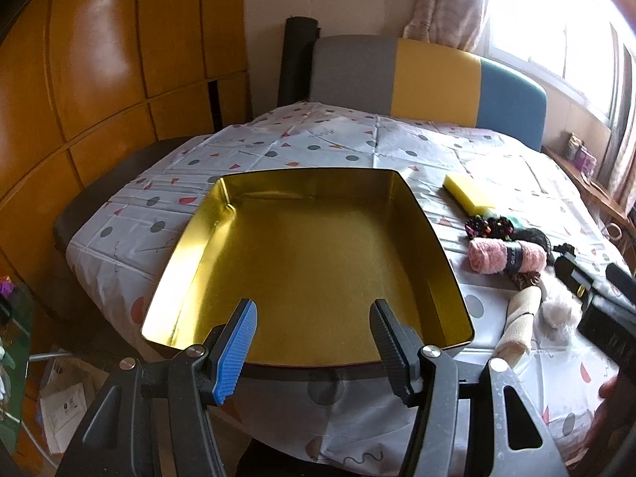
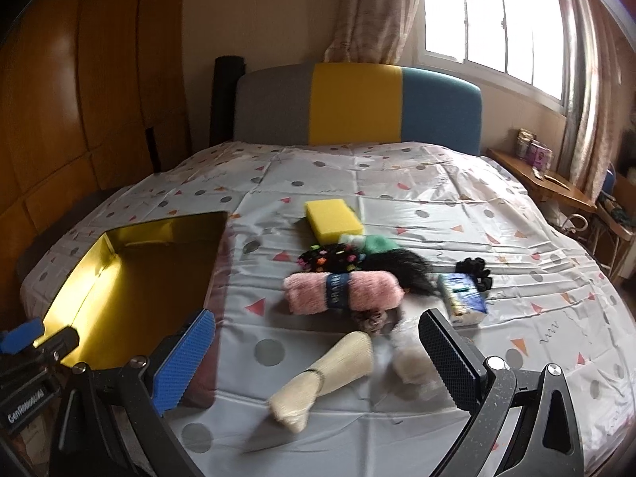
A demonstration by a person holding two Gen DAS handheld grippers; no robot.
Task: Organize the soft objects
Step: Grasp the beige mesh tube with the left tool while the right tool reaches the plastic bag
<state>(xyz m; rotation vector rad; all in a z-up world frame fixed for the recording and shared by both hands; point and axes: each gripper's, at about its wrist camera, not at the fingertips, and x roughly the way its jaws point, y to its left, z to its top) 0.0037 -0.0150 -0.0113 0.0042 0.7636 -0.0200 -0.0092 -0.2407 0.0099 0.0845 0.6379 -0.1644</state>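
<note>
A patterned plastic sheet (image 2: 397, 206) covers the bed, bare toward the headboard. The left gripper (image 1: 314, 342) hovers empty and wide apart over the gold tin tray (image 1: 433, 238). The right gripper (image 2: 318, 361) gapes empty above the cream rolled cloth (image 2: 322, 381); the pink yarn skein (image 2: 342, 284) has an unreadable label.

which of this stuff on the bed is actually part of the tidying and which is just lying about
Part of the job:
- gold tin box, nothing in it
- yellow sponge
- pink yarn skein
- cream rolled cloth
- black dotted fabric piece
- black hair tuft
- tissue pack

Just lying about:
- patterned sheet
- headboard
- jars on the shelf
</note>
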